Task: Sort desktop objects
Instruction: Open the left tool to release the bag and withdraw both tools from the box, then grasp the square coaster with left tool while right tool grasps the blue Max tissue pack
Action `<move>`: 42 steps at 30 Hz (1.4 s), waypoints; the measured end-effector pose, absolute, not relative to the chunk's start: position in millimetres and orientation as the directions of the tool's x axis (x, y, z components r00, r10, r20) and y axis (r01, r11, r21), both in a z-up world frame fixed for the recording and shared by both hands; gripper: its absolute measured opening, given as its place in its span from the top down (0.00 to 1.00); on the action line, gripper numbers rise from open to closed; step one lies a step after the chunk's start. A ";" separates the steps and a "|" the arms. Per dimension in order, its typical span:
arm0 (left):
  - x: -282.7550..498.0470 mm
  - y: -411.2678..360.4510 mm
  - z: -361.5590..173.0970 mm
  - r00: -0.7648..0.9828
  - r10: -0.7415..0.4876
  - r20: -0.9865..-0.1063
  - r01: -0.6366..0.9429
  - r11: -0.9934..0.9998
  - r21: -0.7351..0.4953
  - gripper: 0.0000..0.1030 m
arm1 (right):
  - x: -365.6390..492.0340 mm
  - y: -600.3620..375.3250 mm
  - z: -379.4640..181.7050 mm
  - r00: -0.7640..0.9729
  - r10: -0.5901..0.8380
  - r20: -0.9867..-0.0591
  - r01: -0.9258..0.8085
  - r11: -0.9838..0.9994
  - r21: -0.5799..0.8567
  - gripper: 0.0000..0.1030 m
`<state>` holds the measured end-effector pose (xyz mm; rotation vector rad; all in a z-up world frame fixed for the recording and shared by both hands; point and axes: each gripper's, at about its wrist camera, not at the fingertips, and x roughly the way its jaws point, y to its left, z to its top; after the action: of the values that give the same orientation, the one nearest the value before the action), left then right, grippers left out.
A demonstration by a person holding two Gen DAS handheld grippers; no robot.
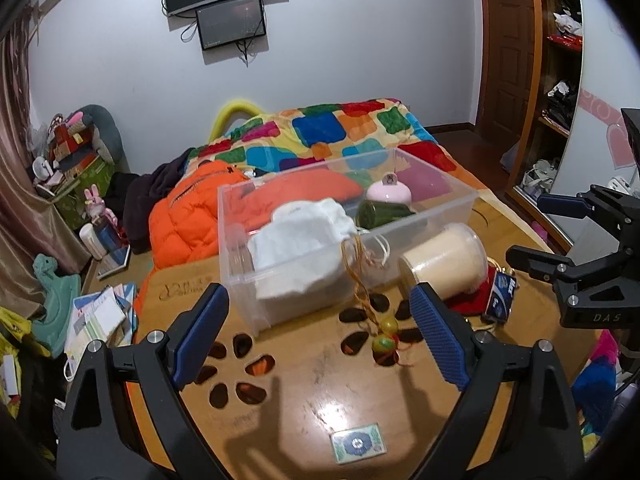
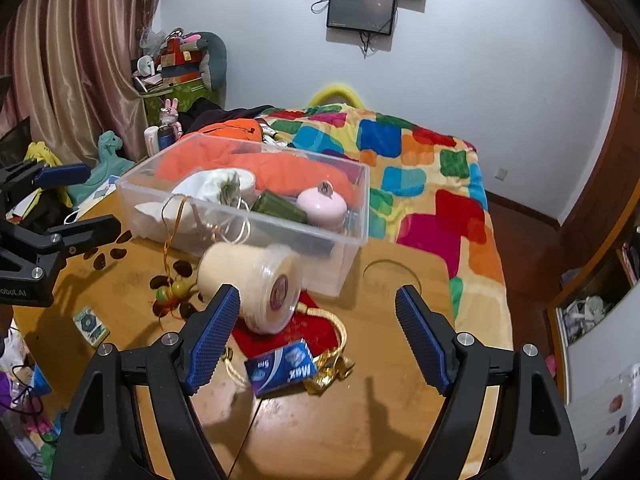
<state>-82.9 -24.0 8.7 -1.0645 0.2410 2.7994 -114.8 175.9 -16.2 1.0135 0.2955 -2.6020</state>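
A clear plastic box (image 1: pixel 440 216) (image 2: pixel 352 216) stands on the wooden table. It holds a white pouch (image 1: pixel 304 240) (image 2: pixel 208 188), a dark green cylinder (image 1: pixel 380 214) (image 2: pixel 280 206) and a pink round case (image 1: pixel 390 194) (image 2: pixel 322 206). A cream thread spool (image 1: pixel 444 260) (image 2: pixel 256 284) lies on its side on a red cloth (image 2: pixel 320 328). A blue "Max" packet (image 1: pixel 500 296) (image 2: pixel 280 366), a small gourd charm (image 1: pixel 386 334) (image 2: pixel 174 292) and a green card (image 1: pixel 358 442) (image 2: pixel 90 326) lie on the table. My left gripper (image 1: pixel 320 336) and right gripper (image 2: pixel 320 336) are open and empty above the table.
A gold cord (image 2: pixel 340 356) lies by the blue packet. The table has leaf-shaped cut-outs (image 1: pixel 240 368). A bed with a colourful quilt (image 1: pixel 340 136) (image 2: pixel 420 160) and an orange jacket (image 1: pixel 188 216) lies behind. Clutter sits on the floor at left (image 1: pixel 100 312).
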 end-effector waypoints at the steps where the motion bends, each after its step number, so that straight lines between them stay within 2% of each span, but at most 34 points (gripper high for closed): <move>1: -81.4 -23.9 6.4 -0.737 0.072 -0.672 -0.183 -0.978 0.096 0.10 | -113.3 177.0 -18.4 -0.685 -0.233 -0.690 0.377 -0.924 -0.062 0.25; 21: -52.9 -35.1 -39.0 -0.664 0.085 -0.743 -0.148 -0.989 0.019 0.10 | -87.8 170.6 -54.1 -0.683 -0.192 -0.705 0.356 -0.930 -0.091 0.25; 29: -49.4 -44.4 -64.2 -0.600 0.132 -0.789 -0.130 -0.989 -0.067 0.10 | -92.8 167.6 -65.9 -0.661 -0.221 -0.717 0.368 -0.928 -0.053 0.25; 36: -42.4 -35.0 -65.4 -0.623 0.100 -0.776 -0.132 -0.991 -0.022 0.12 | -95.6 168.2 -71.4 -0.653 -0.232 -0.721 0.378 -0.925 -0.044 0.26; 42: -36.1 -32.5 -67.2 -0.641 0.084 -0.763 -0.136 -0.991 0.004 0.18 | -101.1 168.1 -75.7 -0.632 -0.248 -0.734 0.398 -0.917 -0.032 0.37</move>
<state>-36.1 -32.5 -67.2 -1.2694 0.0923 2.7387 -101.1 168.1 -75.7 1.1006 0.2713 -2.5383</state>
